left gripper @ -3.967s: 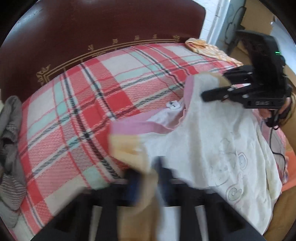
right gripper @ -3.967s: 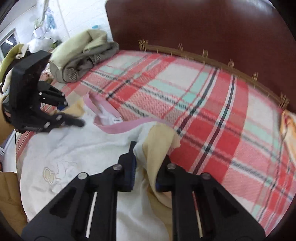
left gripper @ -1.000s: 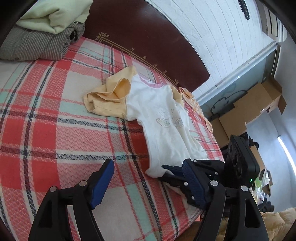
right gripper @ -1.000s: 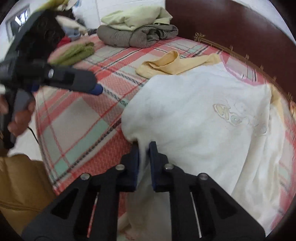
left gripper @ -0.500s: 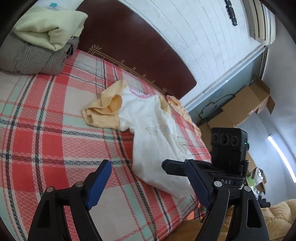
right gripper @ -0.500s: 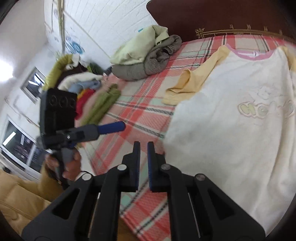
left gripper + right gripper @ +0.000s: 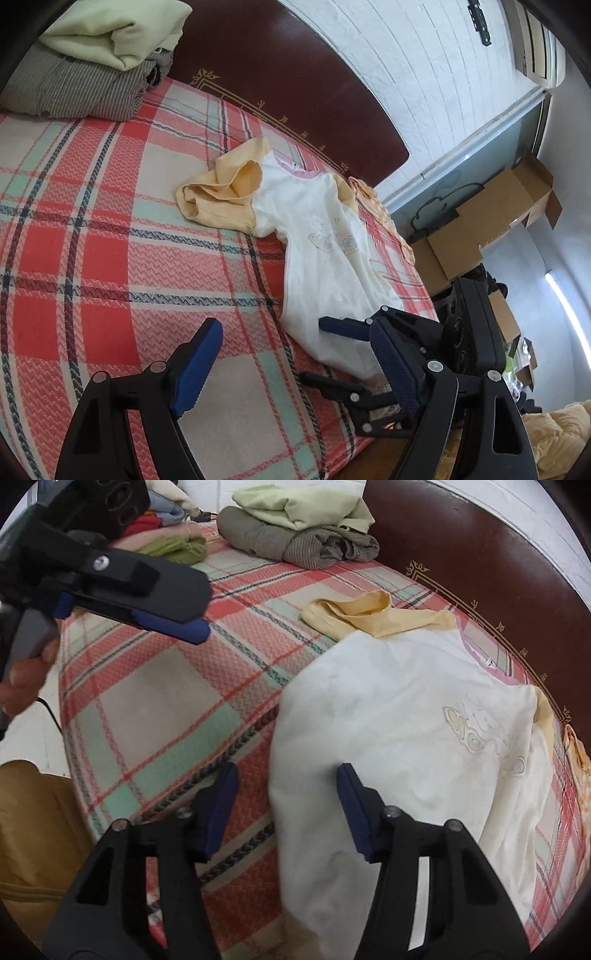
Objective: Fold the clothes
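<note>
Garment, one: small cream-white cotton child's shirt [image 7: 399, 716] with yellow sleeves, pink neckband and a pale cartoon print, lying face up on the red, green and cream plaid bedspread [image 7: 110, 236], neck toward the dark brown headboard [image 7: 295, 85], hem hanging over the near edge of the bed. One yellow sleeve [image 7: 218, 199] is bunched and folded back beside the body.

Right gripper [image 7: 288, 808]: black frame, blue pads, jaws spread wide, poised over the shirt's lower left corner, with one pad above the bedspread and the other above white cloth (contact not discernible).

Left gripper [image 7: 295, 354]: same make, jaws wide apart, holding nothing, over bare plaid beside the hem.

Other stock: folded grey striped garment [image 7: 77, 88] with a pale green one [image 7: 114, 33] stacked on it, near the headboard; cardboard boxes [image 7: 480, 229] beyond the bed.
</note>
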The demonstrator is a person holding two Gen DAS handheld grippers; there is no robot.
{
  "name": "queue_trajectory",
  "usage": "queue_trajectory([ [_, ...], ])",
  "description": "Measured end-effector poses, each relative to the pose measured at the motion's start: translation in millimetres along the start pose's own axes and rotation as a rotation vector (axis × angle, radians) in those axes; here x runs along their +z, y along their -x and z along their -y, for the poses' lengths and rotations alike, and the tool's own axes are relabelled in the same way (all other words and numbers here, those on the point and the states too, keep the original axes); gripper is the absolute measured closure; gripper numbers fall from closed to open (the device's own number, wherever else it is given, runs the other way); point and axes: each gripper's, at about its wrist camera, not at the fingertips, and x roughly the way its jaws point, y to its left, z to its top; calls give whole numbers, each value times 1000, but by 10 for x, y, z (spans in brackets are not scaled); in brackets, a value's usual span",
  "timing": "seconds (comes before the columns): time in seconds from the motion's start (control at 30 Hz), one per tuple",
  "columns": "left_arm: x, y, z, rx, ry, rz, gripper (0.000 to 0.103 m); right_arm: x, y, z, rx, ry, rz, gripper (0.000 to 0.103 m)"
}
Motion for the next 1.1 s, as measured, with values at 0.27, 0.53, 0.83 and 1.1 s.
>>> queue_trajectory([
  [0.27,-52,28,-21,-8,15,7,19,189,-33,781,332,-414,72,96],
  [0.53,6,31,12,-16,-26,6,18,-141,71,1701,715,-911,285,96],
  [0.83,117,-606,302,-52,-188,-139,18,-174,-20,1600,808,-919,262,96],
  [1.1,45,-903,494,-206,-247,-221,33,-5,66,1526,861,-852,289,96],
])
